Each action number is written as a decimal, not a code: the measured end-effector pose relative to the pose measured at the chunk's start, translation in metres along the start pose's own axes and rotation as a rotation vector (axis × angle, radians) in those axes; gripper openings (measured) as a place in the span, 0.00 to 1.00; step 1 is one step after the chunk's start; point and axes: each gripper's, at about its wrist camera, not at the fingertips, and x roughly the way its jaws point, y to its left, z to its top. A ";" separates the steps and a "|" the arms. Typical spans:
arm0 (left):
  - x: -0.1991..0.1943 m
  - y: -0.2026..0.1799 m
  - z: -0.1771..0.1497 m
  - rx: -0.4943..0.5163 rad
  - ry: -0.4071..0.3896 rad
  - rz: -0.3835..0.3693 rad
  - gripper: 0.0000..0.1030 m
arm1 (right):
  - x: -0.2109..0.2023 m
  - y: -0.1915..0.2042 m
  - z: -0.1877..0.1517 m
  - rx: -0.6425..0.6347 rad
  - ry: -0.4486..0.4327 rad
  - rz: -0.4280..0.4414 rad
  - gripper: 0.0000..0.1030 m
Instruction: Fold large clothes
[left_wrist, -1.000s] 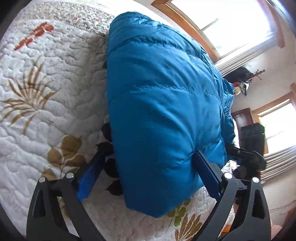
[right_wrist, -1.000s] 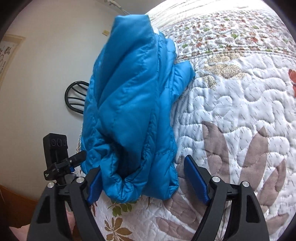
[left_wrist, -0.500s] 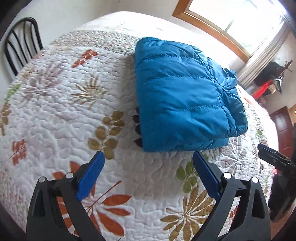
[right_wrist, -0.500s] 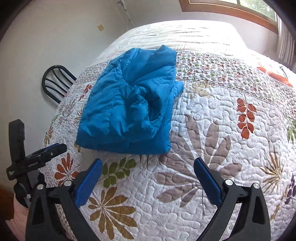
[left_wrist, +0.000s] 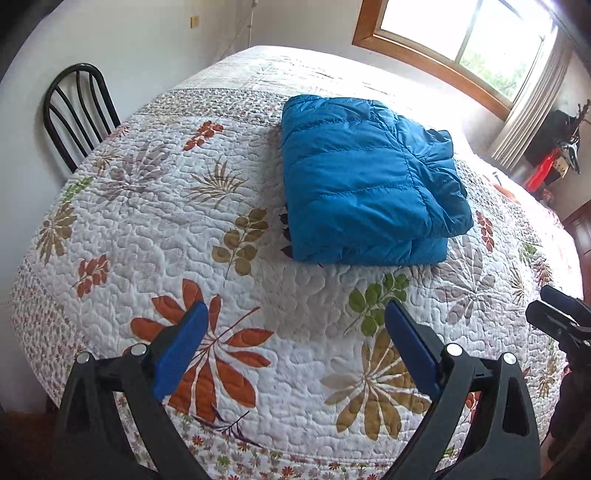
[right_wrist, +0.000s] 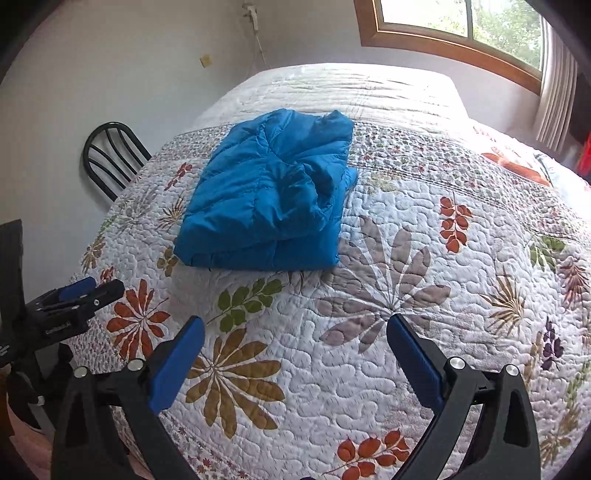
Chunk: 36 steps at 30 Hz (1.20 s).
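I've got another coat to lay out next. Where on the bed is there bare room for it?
The quilt is bare between the folded blue jacket and the chair, along the near edge under both open grippers, and right of the jacket toward the curtain. The only taken spot is under the jacket; beyond it is more bare bed up to the window.

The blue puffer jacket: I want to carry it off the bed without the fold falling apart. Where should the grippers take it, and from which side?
Probably at the near edge of the blue puffer jacket, where the layers stack into a thick lip on the quilt. Come in low from the near side, the open left gripper and right gripper each pinching all layers near a corner. The looser bunched folds on the window side look less secure.
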 end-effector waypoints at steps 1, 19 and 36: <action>-0.004 -0.001 -0.002 0.005 -0.006 0.003 0.93 | -0.002 0.001 0.000 0.000 -0.002 0.000 0.96; -0.078 -0.015 -0.033 0.030 -0.094 0.047 0.93 | -0.053 0.025 -0.020 -0.043 -0.046 -0.055 0.96; -0.094 -0.017 -0.040 0.040 -0.128 0.055 0.93 | -0.059 0.031 -0.024 -0.052 -0.057 -0.048 0.96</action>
